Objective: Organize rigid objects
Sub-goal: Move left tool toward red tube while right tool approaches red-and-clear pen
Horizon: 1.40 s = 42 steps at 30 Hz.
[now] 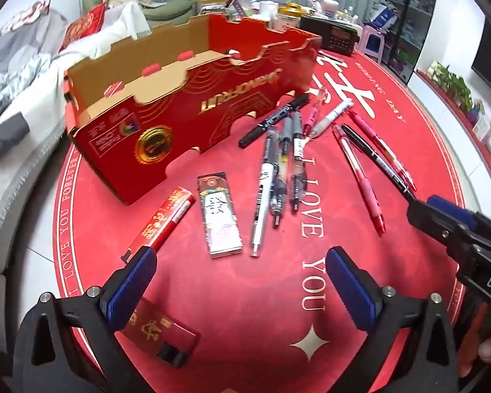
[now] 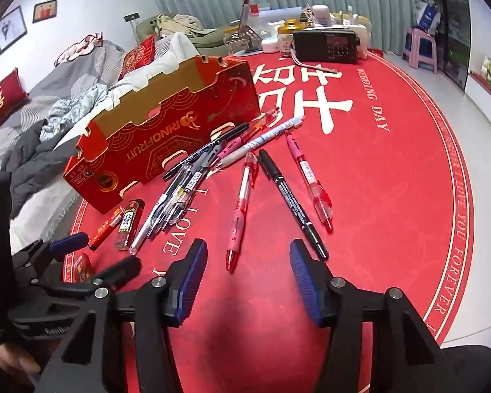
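We see the left hand-held gripper [image 1: 240,281] at the bottom of the left wrist view, its ribbed blue pads [image 1: 132,283] spread wide on black plastic arms, nothing between them. It hangs low over the round red mat [image 1: 268,281], glossy and printed with cream lettering. Just beyond the left pad lies a slim red-and-gold packet [image 1: 162,219], and beside it a flat rectangular green-ended box [image 1: 219,214]. A small red card box [image 1: 162,330] sits under the left pad at lower left.

In the middle of the frame we have a loose fan of pens [image 1: 278,167], slim plastic barrels, clear, black and white, overlapping each other. Right of them lie a black marker [image 2: 291,201] and two pink-red gel pens [image 2: 242,206], apart from the bunch.

In the right wrist view the right hand-held gripper [image 2: 248,281] is also parted wide and holds nothing, hovering at lower centre, with the marker's tip just beyond its right pad.

Upper left stands the open red cardboard fruit box [image 1: 167,121], brown corrugated inside, scalloped rim. Behind it a black radio [image 2: 325,46], jars, and a bed [image 2: 49,75] with rumpled grey bedding.
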Motion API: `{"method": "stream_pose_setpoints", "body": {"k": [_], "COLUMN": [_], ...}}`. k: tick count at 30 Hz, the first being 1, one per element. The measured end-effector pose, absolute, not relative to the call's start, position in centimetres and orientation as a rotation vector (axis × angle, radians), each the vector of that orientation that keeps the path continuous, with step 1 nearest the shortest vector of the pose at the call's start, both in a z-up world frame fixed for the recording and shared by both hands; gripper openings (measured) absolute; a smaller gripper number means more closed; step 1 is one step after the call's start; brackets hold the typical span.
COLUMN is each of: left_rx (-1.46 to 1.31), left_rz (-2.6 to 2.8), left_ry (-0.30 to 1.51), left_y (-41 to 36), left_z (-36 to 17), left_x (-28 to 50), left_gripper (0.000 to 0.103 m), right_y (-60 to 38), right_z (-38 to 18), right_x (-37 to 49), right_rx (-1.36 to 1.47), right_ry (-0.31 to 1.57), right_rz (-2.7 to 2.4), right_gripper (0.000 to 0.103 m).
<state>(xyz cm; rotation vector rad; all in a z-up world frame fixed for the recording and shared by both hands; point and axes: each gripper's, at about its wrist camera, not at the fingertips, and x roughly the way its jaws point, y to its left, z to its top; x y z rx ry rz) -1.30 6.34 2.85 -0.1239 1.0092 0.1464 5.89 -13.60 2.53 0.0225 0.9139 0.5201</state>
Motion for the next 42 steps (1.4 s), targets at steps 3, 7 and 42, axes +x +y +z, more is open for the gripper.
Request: {"method": "stream_pose_setpoints", "body": {"k": [3, 7, 42], "left_rx": [-0.147, -0.159, -0.183], "left_rz": [0.142, 0.154, 0.053], "left_ry": [1.000, 1.019, 0.965], "left_y": [7.5, 8.0, 7.7], "left_z": [3.0, 2.5, 3.6], "left_x": [-1.3, -1.2, -1.7], "left_gripper": [0.103, 0.103, 0.085], "right_y": [-13.5, -13.2, -12.6], "right_z": [2.6, 2.4, 2.3], "right_x": [5.9, 5.8, 5.5], "right_rx": [0.023, 0.005, -0.049], "right_ry": [0.911, 0.913, 0.915], "right_rz": [0.521, 0.521, 0.515], "right_gripper": [0.055, 0.055, 0.056]}}
